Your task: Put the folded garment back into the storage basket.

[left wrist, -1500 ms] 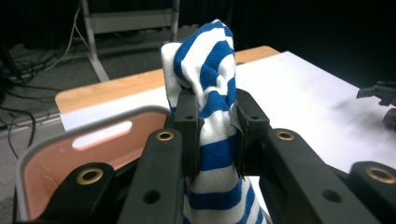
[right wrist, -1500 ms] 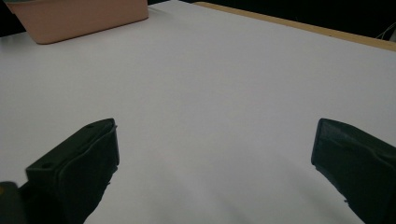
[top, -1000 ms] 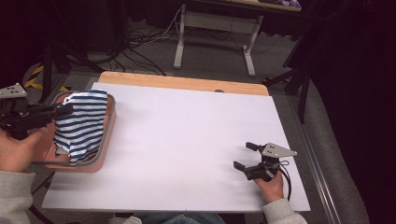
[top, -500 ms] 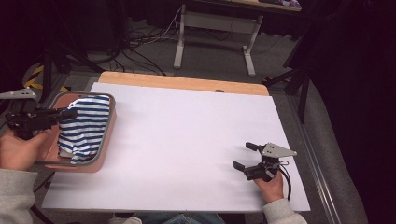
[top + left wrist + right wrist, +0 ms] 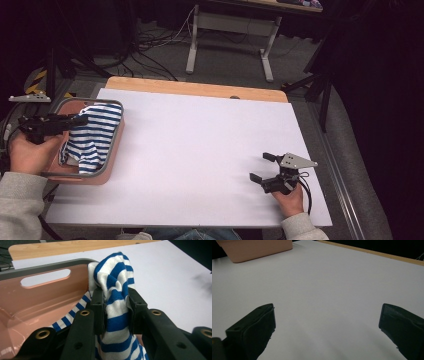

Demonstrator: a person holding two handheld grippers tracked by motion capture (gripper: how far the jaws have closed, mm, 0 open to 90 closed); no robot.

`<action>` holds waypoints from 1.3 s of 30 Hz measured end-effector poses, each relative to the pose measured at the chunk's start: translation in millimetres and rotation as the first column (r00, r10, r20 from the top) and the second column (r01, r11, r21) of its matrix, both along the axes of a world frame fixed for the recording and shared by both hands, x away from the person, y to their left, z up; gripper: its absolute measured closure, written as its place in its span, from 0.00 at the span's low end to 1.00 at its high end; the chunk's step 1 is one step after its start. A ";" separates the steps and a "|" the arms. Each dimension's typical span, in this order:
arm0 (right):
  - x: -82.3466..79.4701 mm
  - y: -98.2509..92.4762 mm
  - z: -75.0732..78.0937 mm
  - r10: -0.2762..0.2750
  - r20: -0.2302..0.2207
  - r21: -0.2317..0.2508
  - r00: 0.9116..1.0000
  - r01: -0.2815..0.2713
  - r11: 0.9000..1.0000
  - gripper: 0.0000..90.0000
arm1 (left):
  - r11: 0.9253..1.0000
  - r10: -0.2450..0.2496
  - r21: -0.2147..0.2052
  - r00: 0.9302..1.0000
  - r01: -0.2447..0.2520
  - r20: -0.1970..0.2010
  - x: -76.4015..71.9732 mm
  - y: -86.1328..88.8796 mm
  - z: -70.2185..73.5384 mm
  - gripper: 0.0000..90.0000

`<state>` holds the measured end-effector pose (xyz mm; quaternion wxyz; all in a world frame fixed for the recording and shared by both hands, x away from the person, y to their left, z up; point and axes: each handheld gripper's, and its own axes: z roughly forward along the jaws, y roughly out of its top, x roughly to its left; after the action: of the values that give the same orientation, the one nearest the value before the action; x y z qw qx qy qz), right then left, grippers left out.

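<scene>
Beside the pink basket (image 5: 114,150), bare white table (image 5: 200,150) lies unobstructed.

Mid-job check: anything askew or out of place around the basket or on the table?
One thing: the blue-and-white striped cloth is bunched up and partly draped over the right rim of the pink basket, not fully inside. The left claw grips a fold of it. The right claw rests open on the white table. No spills or damage.
</scene>
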<state>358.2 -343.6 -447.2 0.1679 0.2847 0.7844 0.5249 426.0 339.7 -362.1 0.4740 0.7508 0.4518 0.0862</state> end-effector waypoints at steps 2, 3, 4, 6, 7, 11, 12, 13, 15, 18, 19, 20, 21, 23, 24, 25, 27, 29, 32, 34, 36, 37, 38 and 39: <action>0.0 0.1 0.0 0.001 -0.001 0.000 1.000 -0.001 1.000 0.01 | 1.000 0.009 0.017 1.000 -0.009 -0.001 3.4 1.6 -1.5 0.79; 0.0 0.1 0.0 0.001 -0.001 0.000 1.000 -0.001 1.000 0.01 | 1.000 0.012 0.022 1.000 -0.012 -0.002 5.1 2.2 -2.3 0.79; -0.1 0.2 0.0 0.001 -0.001 0.000 1.000 -0.001 1.000 0.01 | 0.999 0.015 0.031 1.000 -0.015 -0.003 6.7 3.1 -2.8 0.78; -0.1 0.2 0.0 0.001 -0.001 0.000 1.000 -0.001 1.000 0.01 | 0.999 0.022 0.038 1.000 -0.022 -0.002 8.1 4.0 -3.2 0.77; 0.0 0.1 0.0 0.002 -0.002 0.000 1.000 -0.002 1.000 0.01 | 0.999 0.029 0.040 1.000 -0.029 -0.002 9.3 4.9 -3.8 0.77; -0.1 0.0 0.0 0.002 -0.002 0.003 1.000 -0.002 1.000 0.01 | 0.998 0.052 0.047 0.999 -0.051 -0.008 14.0 9.4 -7.2 0.75; 0.0 -0.1 0.0 0.001 -0.001 0.003 1.000 -0.001 1.000 0.01 | 0.998 0.053 0.045 0.999 -0.053 -0.010 14.9 10.1 -7.9 0.75; 0.0 -0.1 -0.1 0.001 -0.002 0.003 1.000 -0.001 1.000 0.01 | 0.997 0.055 0.045 0.998 -0.054 -0.013 15.8 10.8 -8.5 0.75; 0.0 0.0 -0.1 0.001 -0.001 0.002 1.000 -0.001 1.000 0.01 | 0.997 0.060 0.049 0.998 -0.059 -0.016 17.8 11.4 -9.7 0.75; 0.0 0.0 -0.1 0.001 -0.001 0.002 1.000 -0.001 1.000 0.01 | 0.996 0.062 0.058 0.998 -0.060 -0.020 20.0 11.8 -11.0 0.74; 0.0 -0.1 -0.1 0.001 -0.001 0.002 1.000 -0.001 1.000 0.01 | 0.996 0.062 0.067 0.998 -0.061 -0.021 21.3 12.2 -11.7 0.74; 0.0 -0.1 -0.1 0.001 -0.002 0.003 1.000 -0.001 1.000 0.01 | 0.995 0.066 0.071 0.998 -0.064 -0.024 22.6 12.6 -12.8 0.73; 0.0 -0.1 -0.1 0.001 -0.002 0.002 1.000 -0.001 1.000 0.01 | 0.995 0.071 0.073 0.997 -0.068 -0.030 23.8 13.2 -13.8 0.73; -0.1 0.0 -0.1 0.002 -0.002 0.002 1.000 -0.002 1.000 0.01 | 0.995 0.072 0.077 0.997 -0.068 -0.042 26.3 14.5 -15.8 0.72; 0.0 0.0 -0.1 0.002 -0.002 0.003 1.000 -0.002 1.000 0.01 | 0.995 0.073 0.077 0.996 -0.069 -0.055 27.7 15.0 -17.1 0.72; -0.1 0.0 -0.1 0.002 -0.003 0.003 1.000 -0.002 1.000 0.01 | 0.995 0.068 0.072 0.995 -0.063 -0.068 28.8 15.2 -18.3 0.72; -0.1 0.0 -0.1 0.004 -0.002 0.003 1.000 -0.004 1.000 0.01 | 0.995 0.056 0.087 0.995 -0.049 -0.086 30.4 13.8 -20.7 0.73; -0.1 0.1 -0.1 0.004 -0.002 0.004 1.000 -0.004 1.000 0.01 | 0.995 0.057 0.091 0.994 -0.048 -0.091 30.6 13.0 -21.2 0.73; -0.1 0.1 -0.1 0.004 -0.003 0.004 1.000 -0.004 1.000 0.01 | 0.994 0.058 0.100 0.994 -0.048 -0.094 31.2 13.3 -22.0 0.72; -0.2 0.2 -0.1 0.005 -0.003 0.004 1.000 -0.005 1.000 0.01 | 0.993 0.067 0.107 0.993 -0.056 -0.093 31.8 14.2 -22.3 0.71; -0.2 0.1 -0.1 0.004 -0.003 0.002 1.000 -0.004 1.000 0.01 | 0.991 0.081 0.116 0.992 -0.070 -0.093 33.1 15.6 -23.0 0.71; -0.2 0.2 -0.1 0.004 -0.003 0.002 1.000 -0.004 1.000 0.01 | 0.989 0.095 0.123 0.991 -0.084 -0.092 33.7 16.2 -23.1 0.69; -0.3 0.3 -0.1 0.004 -0.002 0.002 1.000 -0.004 1.000 0.01 | 0.983 0.120 0.153 0.989 -0.106 -0.082 34.6 16.9 -22.8 0.67; -0.3 0.3 -0.1 0.004 -0.002 0.002 1.000 -0.004 1.000 0.01 | 0.983 0.120 0.153 0.989 -0.106 -0.082 34.6 16.9 -22.8 0.65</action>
<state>357.9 -343.3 -447.3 0.1657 0.2839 0.7847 0.5256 460.7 356.6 -384.9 0.3904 0.7601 0.5072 0.1122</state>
